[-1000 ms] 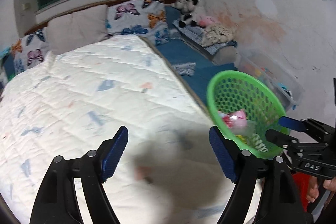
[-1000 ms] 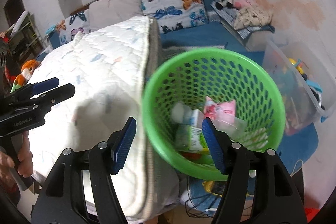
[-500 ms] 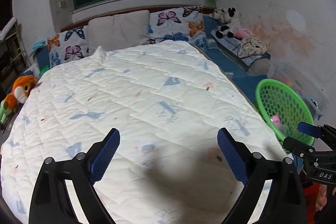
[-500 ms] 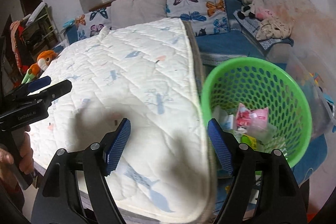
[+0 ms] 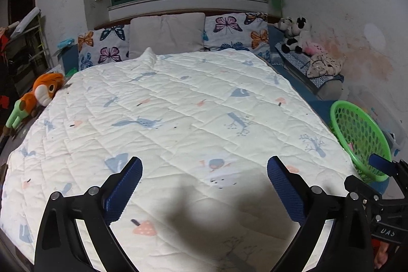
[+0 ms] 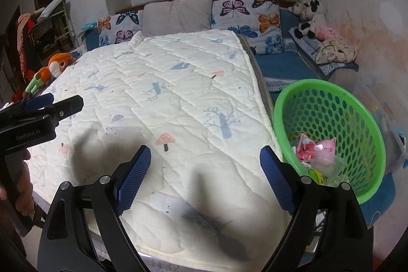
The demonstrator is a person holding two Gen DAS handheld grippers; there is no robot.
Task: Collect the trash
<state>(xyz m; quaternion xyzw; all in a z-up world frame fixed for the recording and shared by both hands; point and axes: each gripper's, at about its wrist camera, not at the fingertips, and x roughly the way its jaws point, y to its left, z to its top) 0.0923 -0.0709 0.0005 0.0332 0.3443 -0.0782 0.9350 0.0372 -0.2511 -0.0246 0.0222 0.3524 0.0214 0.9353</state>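
Note:
A green mesh basket [image 6: 331,103] stands beside the bed's right side and holds several pieces of trash, among them a pink wrapper [image 6: 317,148]. It also shows in the left wrist view [image 5: 357,129]. My left gripper [image 5: 204,182] is open and empty above the foot of the white quilted bed [image 5: 178,114]. My right gripper [image 6: 205,175] is open and empty above the bed's right front corner, to the left of the basket. I see no loose trash on the quilt.
Butterfly pillows [image 5: 229,32] and a grey pillow [image 5: 167,35] line the headboard. An orange plush toy [image 5: 38,93] lies at the bed's left edge. Plush toys [image 6: 311,17] sit on a blue bench by the right wall. A clear storage bin [image 6: 382,114] stands behind the basket.
Both grippers have pulled back and away from the basket toward the foot of the bed, so the whole quilt is now in view. Both stay open.

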